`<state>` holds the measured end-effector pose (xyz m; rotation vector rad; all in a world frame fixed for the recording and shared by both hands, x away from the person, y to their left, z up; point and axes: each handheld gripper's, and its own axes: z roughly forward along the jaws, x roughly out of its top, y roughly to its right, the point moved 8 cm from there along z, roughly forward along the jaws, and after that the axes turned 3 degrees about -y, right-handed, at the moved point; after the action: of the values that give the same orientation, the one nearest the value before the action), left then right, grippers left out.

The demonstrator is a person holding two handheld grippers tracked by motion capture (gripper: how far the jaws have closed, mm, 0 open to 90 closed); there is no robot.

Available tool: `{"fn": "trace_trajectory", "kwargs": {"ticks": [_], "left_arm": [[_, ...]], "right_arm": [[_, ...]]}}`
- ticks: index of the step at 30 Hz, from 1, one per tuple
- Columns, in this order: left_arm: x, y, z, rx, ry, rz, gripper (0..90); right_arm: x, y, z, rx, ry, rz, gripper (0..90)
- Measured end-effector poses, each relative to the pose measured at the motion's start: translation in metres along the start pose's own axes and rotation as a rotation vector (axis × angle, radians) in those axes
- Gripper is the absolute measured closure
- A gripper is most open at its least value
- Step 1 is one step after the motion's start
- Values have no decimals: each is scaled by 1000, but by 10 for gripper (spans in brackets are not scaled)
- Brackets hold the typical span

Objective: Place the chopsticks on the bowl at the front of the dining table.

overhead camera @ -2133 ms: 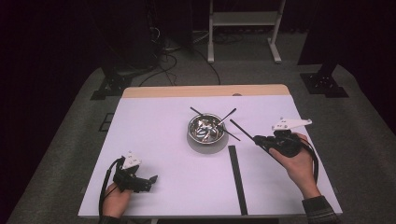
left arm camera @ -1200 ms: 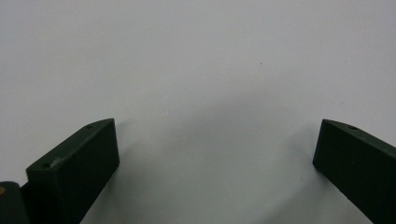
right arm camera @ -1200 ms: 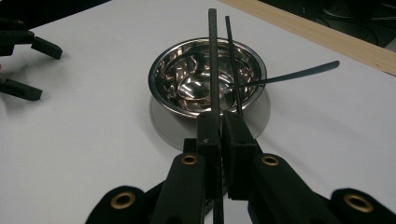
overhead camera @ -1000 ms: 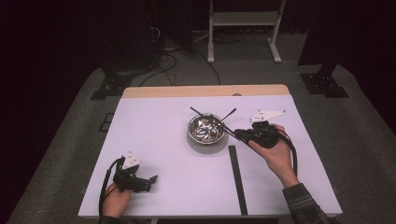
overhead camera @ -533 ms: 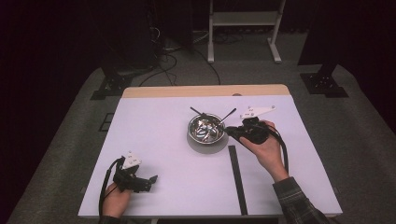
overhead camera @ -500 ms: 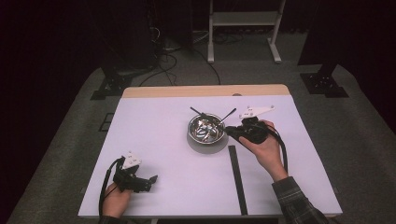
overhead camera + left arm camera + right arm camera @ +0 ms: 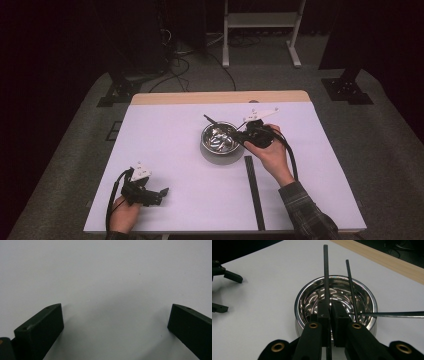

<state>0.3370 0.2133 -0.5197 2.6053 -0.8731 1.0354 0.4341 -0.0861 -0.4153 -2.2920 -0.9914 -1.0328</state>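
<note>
A shiny steel bowl (image 7: 219,140) stands at the table's middle, and up close in the right gripper view the bowl (image 7: 312,293) lies straight ahead. My right gripper (image 7: 243,137) is at the bowl's right rim, shut on a thin black rod (image 7: 326,275) that reaches out across the bowl. A second black rod (image 7: 351,287) leans inside it, its tip (image 7: 208,119) poking past the far-left rim. A third rod (image 7: 394,314) crosses from the right. My left gripper (image 7: 161,194) rests at the near left, jaws wide open (image 7: 116,320) over bare table.
A long black strip (image 7: 253,192) lies on the white table (image 7: 170,145) just below the bowl's right side. The table's wooden far edge (image 7: 220,97) runs behind the bowl. The right gripper's cable (image 7: 290,155) loops over the hand.
My right hand has moved left with the rod, from the table's right side up to the bowl's rim. The left hand and its gripper have kept still.
</note>
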Motion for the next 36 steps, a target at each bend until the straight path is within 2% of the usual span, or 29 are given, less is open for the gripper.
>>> {"fn": "trace_trajectory", "kwargs": {"ticks": [16,24,36], "left_arm": [[0,0,0,0,-2,2,0],[0,0,0,-1,1,-2,0],[0,0,0,-1,3,-3,0]], "right_arm": [[11,-1,42,-9,-44,-11,855],[14,0,63,-31,-71,-11,855],[15,1,80,-49,-104,-13,855]]}}
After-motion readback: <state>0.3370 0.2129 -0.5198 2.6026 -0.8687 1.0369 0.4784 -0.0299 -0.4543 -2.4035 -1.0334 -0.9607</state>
